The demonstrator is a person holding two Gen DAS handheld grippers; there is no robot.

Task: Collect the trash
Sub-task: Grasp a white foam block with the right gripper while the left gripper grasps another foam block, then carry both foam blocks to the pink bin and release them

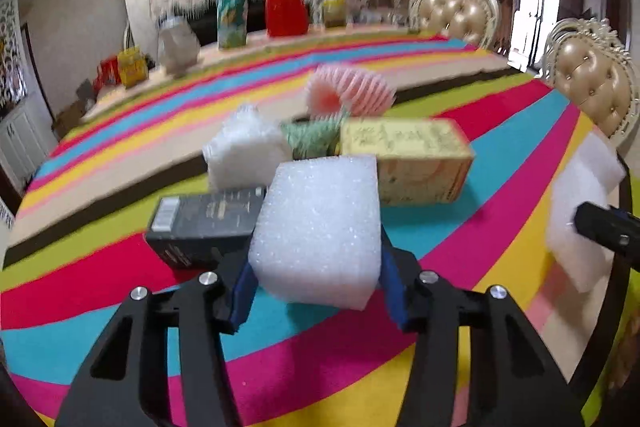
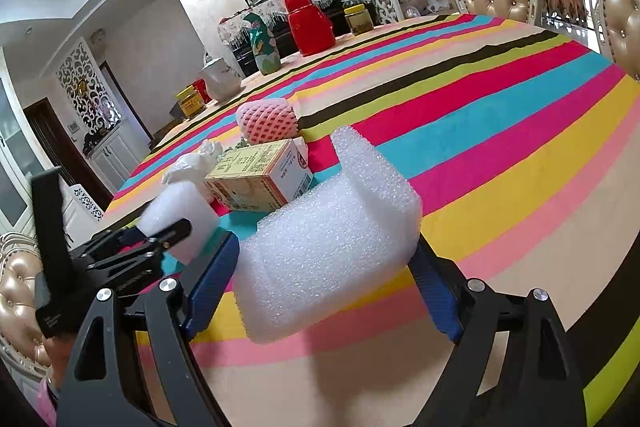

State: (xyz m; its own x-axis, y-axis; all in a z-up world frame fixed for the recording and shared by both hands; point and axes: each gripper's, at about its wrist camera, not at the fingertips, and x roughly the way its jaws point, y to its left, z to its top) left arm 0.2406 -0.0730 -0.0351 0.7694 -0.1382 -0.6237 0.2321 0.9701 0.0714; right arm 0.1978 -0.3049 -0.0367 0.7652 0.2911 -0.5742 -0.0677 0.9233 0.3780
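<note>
A white foam block [image 1: 320, 227] is clamped between the blue pads [image 1: 244, 291] of the left gripper [image 1: 318, 291], whose jaws are partly closed and pressed against the block's two sides; the block is seen lifted clear of the striped tablecloth [image 1: 500, 155]. In the right wrist view the same block [image 2: 180, 219] is seen at the left, held by the left gripper [image 2: 160, 247]. A larger bent piece of white foam [image 2: 328, 251] is gripped between the blue pads [image 2: 212, 279] of the right gripper [image 2: 324, 291], whose jaws are spread wide around it, and it is held above the cloth. In the left wrist view this piece [image 1: 580, 219] is seen at the far right with one black finger of the right gripper [image 1: 604, 231] across it. Just beyond the left gripper a dark box [image 1: 200, 223] is lying on the cloth, and behind it a yellow carton [image 1: 412, 159] is lying on its side, with a crumpled white wad [image 1: 244, 147] beside it and a pink foam fruit net [image 1: 348, 91] farther back. At the far edge of the table a red jug [image 2: 310, 23], a green vase [image 2: 264, 45], a white teapot [image 2: 220, 75] and a yellow-lidded jar [image 2: 358, 19] are standing. Two gold padded chairs [image 1: 456, 11] are placed at the table's right side.
</note>
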